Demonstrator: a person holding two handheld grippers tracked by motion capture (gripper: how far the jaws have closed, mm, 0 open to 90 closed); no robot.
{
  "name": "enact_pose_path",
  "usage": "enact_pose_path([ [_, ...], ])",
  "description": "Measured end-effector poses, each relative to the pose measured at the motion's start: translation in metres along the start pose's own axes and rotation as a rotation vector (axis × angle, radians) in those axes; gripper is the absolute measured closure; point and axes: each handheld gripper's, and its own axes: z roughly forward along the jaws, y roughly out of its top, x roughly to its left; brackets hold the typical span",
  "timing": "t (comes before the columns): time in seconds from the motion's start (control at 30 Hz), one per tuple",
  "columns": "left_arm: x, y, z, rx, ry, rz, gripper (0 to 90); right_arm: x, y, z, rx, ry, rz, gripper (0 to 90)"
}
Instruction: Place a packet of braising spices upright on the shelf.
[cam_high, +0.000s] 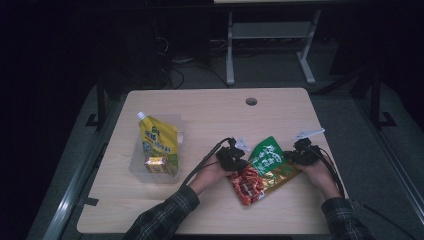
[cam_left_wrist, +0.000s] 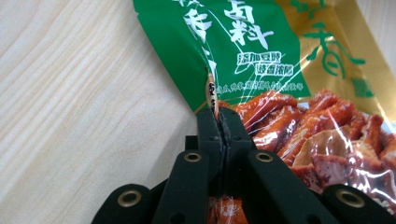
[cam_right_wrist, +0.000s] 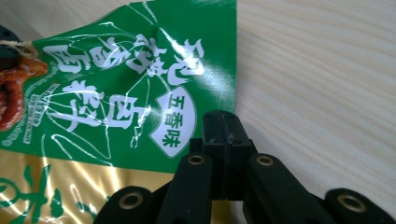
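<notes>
Both grippers are clamped down on the same snack pouch (cam_high: 264, 167), one at each side. Left gripper (cam_left_wrist: 219, 123) has its jaws pinched tight on a thin raised fold of the film along the pouch's edge, you can see that sliver of plastic standing up right out of the closed tips. Right gripper (cam_right_wrist: 223, 128) is shut too, tips together at the green edge of the bag, and from its own view I'd say it's nipping the rim, though the film between the pads is hard to make out. My guess is the two-sided hold is there to keep the bag taut, either to lift it flat or to pull it open, since a floppy foil pack would just sag from one corner. The pouch sits on the wooden table (cam_high: 210, 115) near the front edge, between the person's hands, well apart from the clear plastic bin (cam_high: 176, 131) off to the left, which holds a yellow-green spouted refill pouch (cam_high: 156, 140) and a small yellow box (cam_high: 155, 163). Writing on the snack bag is Chinese: white characters on green, a little badge reading 五香味 (five-spice flavour), gold section below, and a photo of reddish braised pieces.
</notes>
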Motion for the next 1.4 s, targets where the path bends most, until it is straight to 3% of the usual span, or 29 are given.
enact_pose_path([
  [0.1, 0.002, -0.004, -0.002, -0.037, -0.011, -0.049, 89.7, 0.0, 0.002, -0.01, -0.048, 0.008, 0.021, 84.1],
  [0.17, 0.003, -0.005, -0.004, -0.048, -0.009, -0.054, 89.8, 0.0, 0.003, -0.014, -0.072, 0.015, 0.023, 81.8],
  [0.2, 0.006, -0.007, -0.01, -0.051, -0.006, -0.055, 89.8, 0.003, 0.005, -0.023, -0.1, 0.034, 0.05, 73.4],
  [0.27, 0.008, -0.008, -0.015, -0.082, -0.005, -0.087, 89.8, 0.005, 0.005, -0.028, -0.107, 0.045, 0.053, 67.9],
  [0.4, 0.012, -0.009, -0.029, -0.117, 0.023, -0.094, 89.9, 0.014, 0.005, -0.035, -0.127, 0.047, 0.056, 51.1],
  [0.43, 0.012, -0.009, -0.032, -0.14, 0.027, -0.111, 89.9, 0.016, 0.005, -0.037, -0.137, 0.045, 0.057, 48.3],
  [0.57, 0.014, -0.007, -0.047, -0.183, 0.05, -0.115, 89.9, 0.024, 0.003, -0.043, -0.16, 0.053, 0.064, 40.1],
  [0.8, 0.018, 0.0, -0.071, -0.26, 0.093, -0.134, 90.0, 0.04, -0.01, -0.053, -0.175, 0.092, 0.047, 40.1],
  [0.9, 0.017, 0.003, -0.081, -0.288, 0.107, -0.13, 90.0, 0.045, -0.015, -0.051, -0.164, 0.119, 0.042, 39.4],
  [1.03, 0.019, 0.004, -0.091, -0.337, 0.105, -0.156, 90.0, 0.049, -0.014, -0.046, -0.146, 0.142, 0.043, 39.5],
  [1.2, 0.016, 0.005, -0.1, -0.373, 0.089, -0.172, 90.0, 0.056, -0.007, -0.034, -0.195, 0.233, 0.047, 34.2],
  [1.23, 0.016, 0.005, -0.1, -0.373, 0.089, -0.172, 90.0, 0.056, -0.007, -0.034, -0.195, 0.233, 0.047, 34.2],
  [1.27, 0.013, 0.005, -0.102, -0.374, 0.087, -0.166, 90.0, 0.057, -0.003, -0.03, -0.223, 0.274, 0.055, 34.0],
  [1.4, 0.015, 0.001, -0.105, -0.389, 0.079, -0.186, 90.0, 0.056, 0.001, -0.025, -0.294, 0.335, 0.078, 38.5],
])
